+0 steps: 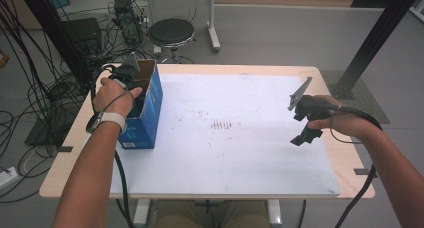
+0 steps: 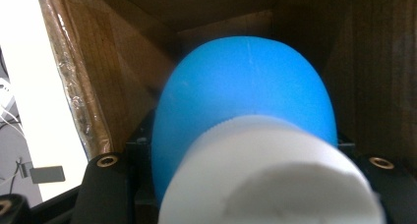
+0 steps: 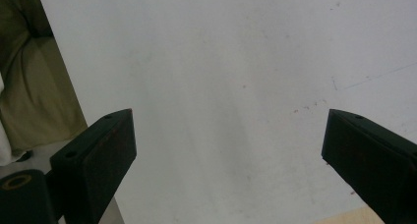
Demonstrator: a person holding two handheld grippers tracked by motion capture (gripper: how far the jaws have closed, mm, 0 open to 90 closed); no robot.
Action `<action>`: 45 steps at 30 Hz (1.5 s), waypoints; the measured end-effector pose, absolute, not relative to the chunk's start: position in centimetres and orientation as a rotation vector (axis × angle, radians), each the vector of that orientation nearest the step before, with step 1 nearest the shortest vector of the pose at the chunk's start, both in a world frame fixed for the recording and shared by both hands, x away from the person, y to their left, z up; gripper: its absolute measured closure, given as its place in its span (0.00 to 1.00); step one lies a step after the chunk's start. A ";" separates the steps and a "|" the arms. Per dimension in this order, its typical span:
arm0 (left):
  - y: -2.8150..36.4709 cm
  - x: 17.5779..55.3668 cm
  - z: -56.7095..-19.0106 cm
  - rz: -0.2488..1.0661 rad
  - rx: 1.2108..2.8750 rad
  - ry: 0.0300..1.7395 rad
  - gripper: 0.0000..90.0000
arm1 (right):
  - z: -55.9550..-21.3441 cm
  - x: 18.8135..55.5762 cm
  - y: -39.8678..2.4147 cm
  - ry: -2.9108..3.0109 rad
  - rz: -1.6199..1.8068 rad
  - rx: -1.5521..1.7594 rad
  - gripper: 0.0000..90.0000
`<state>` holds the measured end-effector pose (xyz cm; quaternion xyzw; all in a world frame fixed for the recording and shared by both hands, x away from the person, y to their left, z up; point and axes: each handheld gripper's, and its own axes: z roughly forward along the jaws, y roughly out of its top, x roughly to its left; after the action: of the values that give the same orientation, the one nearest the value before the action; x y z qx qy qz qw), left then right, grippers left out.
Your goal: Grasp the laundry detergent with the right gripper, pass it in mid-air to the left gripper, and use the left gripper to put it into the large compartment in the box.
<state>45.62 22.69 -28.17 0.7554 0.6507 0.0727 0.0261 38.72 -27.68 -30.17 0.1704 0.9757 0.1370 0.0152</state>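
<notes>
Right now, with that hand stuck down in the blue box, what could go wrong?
The blue object with the white part sits right against the left gripper, deep in the narrow blue box. Pulling up could snag the cardboard wall and tip the tall box over.

The rounded blue surface looks smooth, so it might slip out of the jaws and drop back.

The right gripper hangs open above the white sheet, too far away to steady the box.
</notes>
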 end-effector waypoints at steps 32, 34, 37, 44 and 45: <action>22.6 45.6 -28.2 0.228 2.338 2.008 0.42 | -30.2 38.7 -27.6 3.037 0.428 0.525 0.07; 22.6 45.6 -28.2 0.230 2.338 2.007 0.42 | -30.3 38.7 -27.6 3.039 0.430 0.526 0.07; 22.6 45.6 -28.2 0.230 2.338 2.008 0.42 | -30.4 38.6 -27.6 3.039 0.430 0.530 0.07; 22.6 45.6 -28.2 0.228 2.339 2.006 0.42 | -30.4 38.6 -27.7 3.039 0.427 0.529 0.07; 22.6 45.6 -28.2 0.228 2.340 2.006 0.42 | -30.3 38.6 -27.7 3.040 0.429 0.530 0.07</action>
<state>45.64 22.61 -28.18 0.7569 0.6488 0.0737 0.0255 38.64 -27.69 -30.35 0.1700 0.9757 0.1377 0.0133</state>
